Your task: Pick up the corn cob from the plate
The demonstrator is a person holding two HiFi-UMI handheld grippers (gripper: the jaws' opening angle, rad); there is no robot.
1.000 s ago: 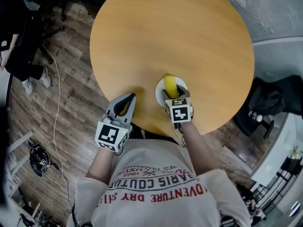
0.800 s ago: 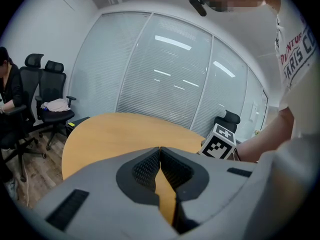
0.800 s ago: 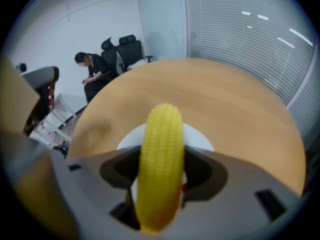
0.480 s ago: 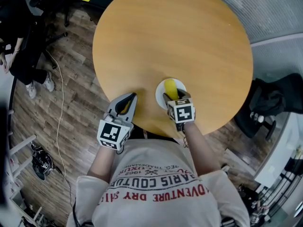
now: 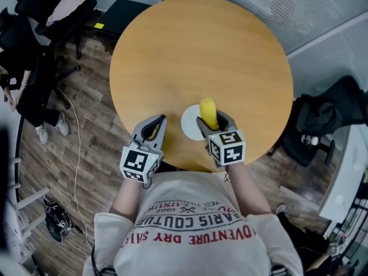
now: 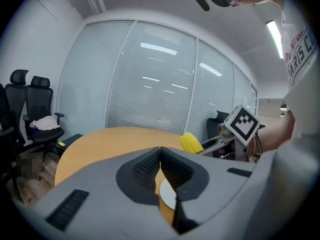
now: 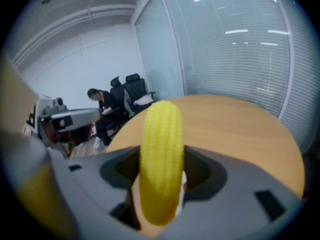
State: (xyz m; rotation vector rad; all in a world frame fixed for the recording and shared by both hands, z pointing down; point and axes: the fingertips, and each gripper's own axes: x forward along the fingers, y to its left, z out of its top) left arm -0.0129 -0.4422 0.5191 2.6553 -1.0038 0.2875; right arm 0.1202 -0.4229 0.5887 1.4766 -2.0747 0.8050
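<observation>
A yellow corn cob point(image 5: 208, 113) is clamped lengthwise in my right gripper point(image 5: 214, 121), lifted above the small white plate point(image 5: 191, 122) on the round wooden table point(image 5: 195, 56). From the right gripper view the cob point(image 7: 160, 159) fills the gap between the jaws, with a sliver of plate showing beneath. My left gripper point(image 5: 152, 126) rests shut near the table's front edge, left of the plate. Its jaws point(image 6: 160, 164) meet with nothing between them; the cob point(image 6: 191, 142) and the plate point(image 6: 168, 196) show past them.
Black office chairs point(image 5: 40, 7) stand at the upper left, where a person sits point(image 5: 14, 91). Another dark chair with clothing point(image 5: 322, 117) is at the right. Glass walls with blinds ring the room. The table's far half holds nothing.
My right gripper has risen and drawn back with the corn cob, which has left the plate. The plate now shows bare to the left of the cob. The left gripper stayed put.
</observation>
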